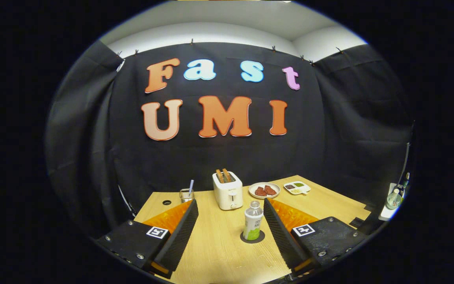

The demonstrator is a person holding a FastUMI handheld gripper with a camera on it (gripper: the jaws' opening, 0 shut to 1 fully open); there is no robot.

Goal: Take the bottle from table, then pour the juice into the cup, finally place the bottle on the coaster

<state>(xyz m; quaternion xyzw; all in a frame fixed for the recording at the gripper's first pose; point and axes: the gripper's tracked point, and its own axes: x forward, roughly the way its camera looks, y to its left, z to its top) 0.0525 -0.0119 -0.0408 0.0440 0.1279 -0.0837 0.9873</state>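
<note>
Gripper [231, 215] jaws wide, bottle [253, 220] upright on coaster [252, 237] beside 1 finger; a sideways brush could topple it.

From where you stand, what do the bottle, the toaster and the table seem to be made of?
The bottle, upright on a dark coaster between the open gripper's fingers, looks like clear plastic with a printed label. The toaster looks like smooth white plastic, though painted metal is possible. The table shows pale wood grain, perhaps laminate.

Bottle [253, 225] between spread fingers [278, 228] — toaster [227, 190] beyond.
</note>
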